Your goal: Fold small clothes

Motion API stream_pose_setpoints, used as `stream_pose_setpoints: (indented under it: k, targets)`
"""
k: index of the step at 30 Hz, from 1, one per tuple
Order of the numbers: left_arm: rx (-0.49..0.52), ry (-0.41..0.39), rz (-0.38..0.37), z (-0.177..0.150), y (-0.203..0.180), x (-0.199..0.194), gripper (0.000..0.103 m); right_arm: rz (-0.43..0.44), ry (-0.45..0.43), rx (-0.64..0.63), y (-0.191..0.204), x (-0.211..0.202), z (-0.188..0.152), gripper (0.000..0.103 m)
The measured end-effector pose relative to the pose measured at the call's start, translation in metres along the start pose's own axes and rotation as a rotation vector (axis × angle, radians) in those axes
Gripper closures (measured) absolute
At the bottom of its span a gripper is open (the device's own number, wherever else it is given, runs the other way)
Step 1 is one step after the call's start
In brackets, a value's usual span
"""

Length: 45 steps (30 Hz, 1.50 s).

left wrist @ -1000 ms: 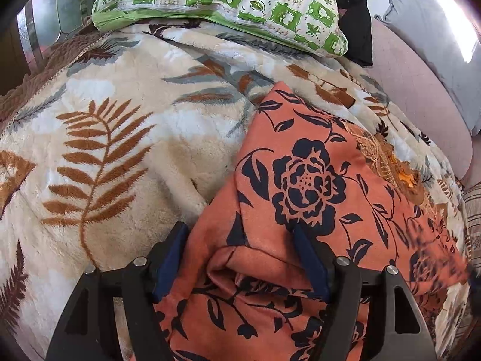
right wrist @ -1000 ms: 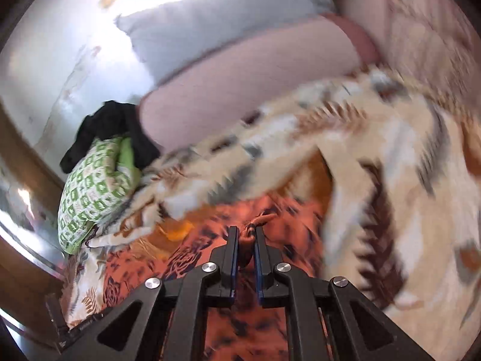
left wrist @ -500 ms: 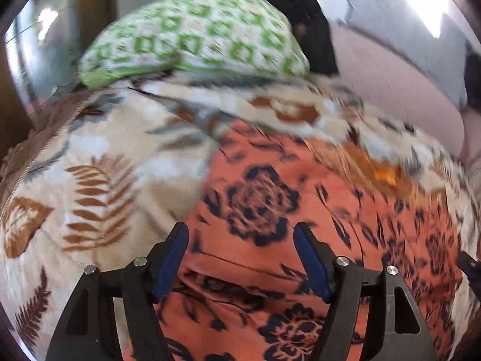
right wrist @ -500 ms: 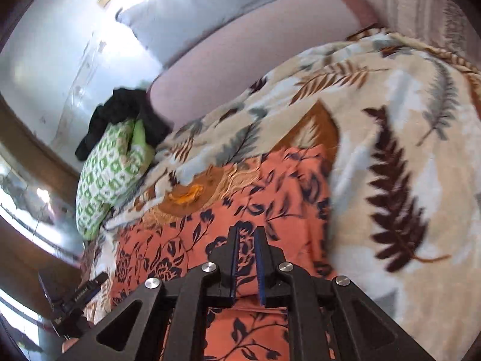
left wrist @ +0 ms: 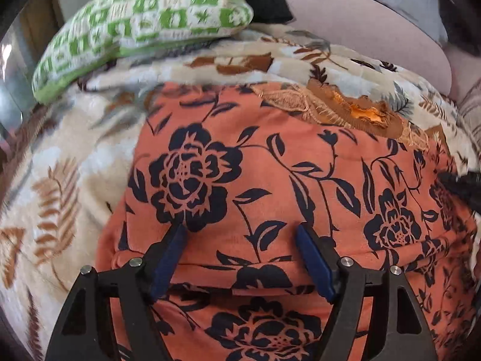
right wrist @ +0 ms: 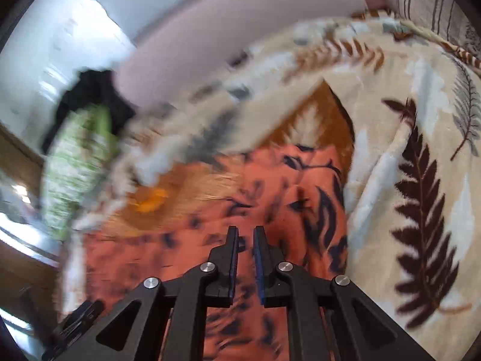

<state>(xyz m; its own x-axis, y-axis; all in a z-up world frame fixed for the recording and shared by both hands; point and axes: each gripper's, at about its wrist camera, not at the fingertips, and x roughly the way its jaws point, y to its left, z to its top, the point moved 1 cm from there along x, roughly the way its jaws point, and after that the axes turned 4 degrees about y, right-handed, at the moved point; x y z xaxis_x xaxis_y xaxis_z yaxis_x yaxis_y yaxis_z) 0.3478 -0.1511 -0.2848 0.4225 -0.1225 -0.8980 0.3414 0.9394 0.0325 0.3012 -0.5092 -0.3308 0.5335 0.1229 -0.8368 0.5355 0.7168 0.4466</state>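
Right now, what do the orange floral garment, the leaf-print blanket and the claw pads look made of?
Orange floral garment: thin matte woven fabric, probably cotton or viscose; it drapes in soft folds, with a lace-like trim at the far edge.
Leaf-print blanket: plush fleece, likely polyester; fuzzy nap, slight sheen.
Left claw pads: blue, matte, rubbery or foam-like, set on black rigid plastic-looking fingers with metal pins.

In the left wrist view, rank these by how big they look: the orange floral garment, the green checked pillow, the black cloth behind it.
1. Orange floral garment, nearest the camera, so enlarged.
2. Green checked pillow.
3. Black cloth, mostly hidden, true size unsure.
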Motion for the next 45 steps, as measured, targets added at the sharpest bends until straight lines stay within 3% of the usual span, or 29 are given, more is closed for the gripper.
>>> stream_pose_setpoints:
  k: [4,6,10,12,14,16,18,22,24,26,28,32,35,41,45]
  targets:
    - [-0.078,-0.071,-0.073,0.008,0.018,-0.018,0.026,0.043,-0.045,-0.021,0.025,-0.017,0.009,0.091]
    - [-0.120,-0.074,-0.049,0.010,0.030,-0.021,0.026,0.094,-0.056,-0.065,0.045,-0.021,0.006,0.091]
    - [-0.162,-0.022,0.070,0.004,0.056,-0.006,0.026,0.202,0.041,-0.173,0.102,0.003,-0.011,0.091]
    - [-0.150,0.030,0.073,0.000,0.060,0.008,0.025,0.197,0.076,-0.208,0.122,0.025,-0.020,0.091]
    - [-0.144,0.028,0.070,0.001,0.061,0.009,0.024,0.152,0.124,-0.205,0.130,0.054,-0.025,0.090]
    - [-0.147,0.025,0.059,0.003,0.063,0.003,0.024,0.150,0.081,-0.211,0.136,0.050,-0.026,0.090]
    - [-0.170,-0.011,0.027,0.005,0.068,-0.007,0.024,0.144,0.105,-0.231,0.139,0.039,-0.029,0.090]
    - [-0.139,-0.065,-0.023,0.006,0.056,-0.023,0.024,0.201,0.095,-0.310,0.134,0.003,-0.060,0.090]
    - [-0.093,-0.015,-0.016,0.003,0.044,-0.013,0.023,0.205,0.122,-0.335,0.131,-0.002,-0.079,0.090]
    - [-0.007,0.040,0.061,-0.004,0.029,0.004,0.019,0.155,0.174,-0.362,0.123,0.008,-0.100,0.090]
    - [0.052,0.010,0.111,-0.006,0.022,-0.001,0.018,0.176,0.119,-0.365,0.114,-0.002,-0.111,0.090]
    - [-0.038,0.004,0.027,-0.010,0.040,-0.021,0.018,0.177,0.166,-0.352,0.101,-0.035,-0.125,0.090]
    - [-0.130,-0.003,0.010,-0.025,0.067,-0.035,0.018,0.151,0.135,-0.344,0.078,-0.065,-0.138,0.090]
    - [-0.263,-0.042,0.001,-0.079,0.125,-0.068,0.018,0.161,0.089,-0.290,0.022,-0.129,-0.174,0.090]
    - [-0.325,-0.027,-0.019,-0.137,0.143,-0.083,0.018,0.188,0.101,-0.259,0.008,-0.140,-0.196,0.090]
